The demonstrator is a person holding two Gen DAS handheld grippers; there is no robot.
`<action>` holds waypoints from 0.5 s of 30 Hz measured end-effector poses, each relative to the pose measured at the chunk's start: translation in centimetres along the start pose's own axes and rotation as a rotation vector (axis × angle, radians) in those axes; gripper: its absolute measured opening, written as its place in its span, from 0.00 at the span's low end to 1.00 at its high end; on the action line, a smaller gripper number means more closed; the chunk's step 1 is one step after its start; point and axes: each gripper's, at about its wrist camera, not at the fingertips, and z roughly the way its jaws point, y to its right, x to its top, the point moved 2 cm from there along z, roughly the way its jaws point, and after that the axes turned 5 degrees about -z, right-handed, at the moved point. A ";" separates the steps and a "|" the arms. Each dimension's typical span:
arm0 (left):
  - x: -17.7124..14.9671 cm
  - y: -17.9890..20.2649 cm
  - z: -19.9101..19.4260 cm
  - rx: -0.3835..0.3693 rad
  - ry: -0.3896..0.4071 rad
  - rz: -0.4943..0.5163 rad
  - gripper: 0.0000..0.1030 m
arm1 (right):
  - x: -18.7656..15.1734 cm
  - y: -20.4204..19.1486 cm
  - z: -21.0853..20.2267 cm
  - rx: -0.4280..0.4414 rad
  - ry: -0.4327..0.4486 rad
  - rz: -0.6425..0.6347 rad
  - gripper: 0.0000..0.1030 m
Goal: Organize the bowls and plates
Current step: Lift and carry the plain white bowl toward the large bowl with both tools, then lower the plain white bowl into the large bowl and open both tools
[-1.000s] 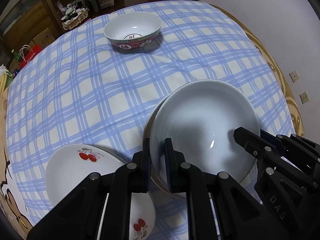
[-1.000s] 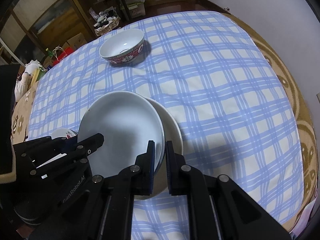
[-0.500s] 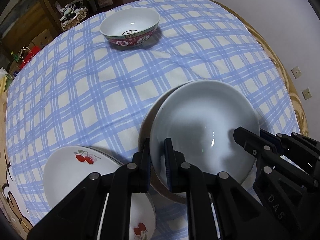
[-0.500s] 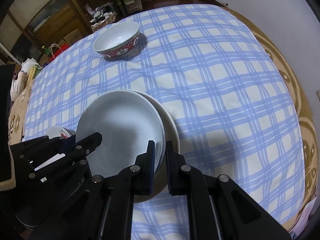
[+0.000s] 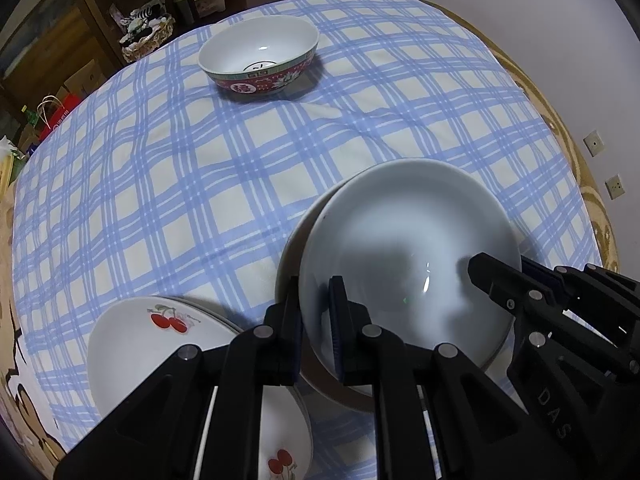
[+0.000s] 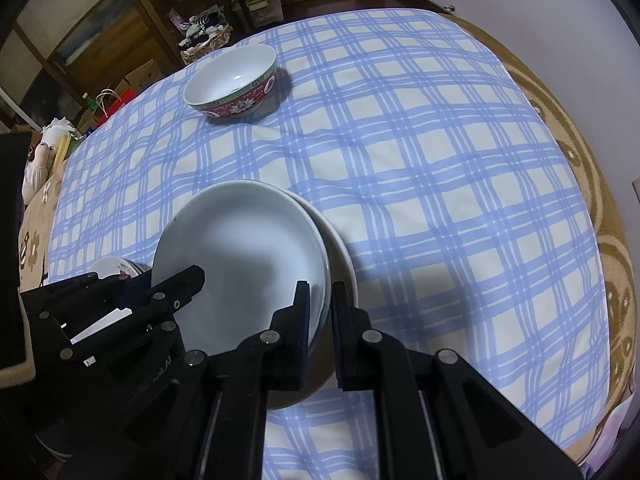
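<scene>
A plain white deep plate (image 5: 404, 240) (image 6: 240, 248) is held between both grippers, over a second, larger plate (image 5: 289, 248) (image 6: 340, 256) beneath it. My left gripper (image 5: 316, 300) is shut on the white plate's left rim. My right gripper (image 6: 320, 304) is shut on its right rim; it shows in the left wrist view (image 5: 492, 276). A red-patterned bowl (image 5: 259, 58) (image 6: 232, 80) stands upright at the far side of the table. Cherry-printed plates (image 5: 160, 344) (image 6: 116, 268) lie stacked at the near left.
The round table wears a blue plaid cloth (image 5: 200, 168) (image 6: 440, 160) with a brown patterned border (image 6: 608, 216). Beyond the far edge stand wooden shelves (image 6: 140, 12), a basket (image 5: 146, 36) and bags on the floor. A wall (image 5: 520, 20) is on the right.
Both grippers with the white plate have moved a little forward over the table, toward the red-patterned bowl. The grips are unchanged.
</scene>
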 end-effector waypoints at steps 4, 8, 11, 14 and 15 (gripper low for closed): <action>0.0 0.0 -0.1 -0.002 -0.002 0.008 0.12 | 0.1 0.0 0.2 -0.003 0.000 -0.006 0.11; 0.0 0.2 -0.2 -0.008 0.000 0.014 0.12 | 0.2 0.4 0.3 0.005 -0.006 0.013 0.11; -0.1 0.1 -0.2 -0.004 -0.002 0.017 0.12 | 0.1 0.4 0.1 0.002 -0.001 0.013 0.11; -0.2 0.1 -0.4 0.000 0.006 0.023 0.12 | 0.1 0.3 -0.2 0.009 0.001 0.012 0.11; -0.2 0.1 -0.4 -0.002 0.004 0.024 0.12 | 0.1 0.2 -0.2 0.011 -0.001 0.010 0.11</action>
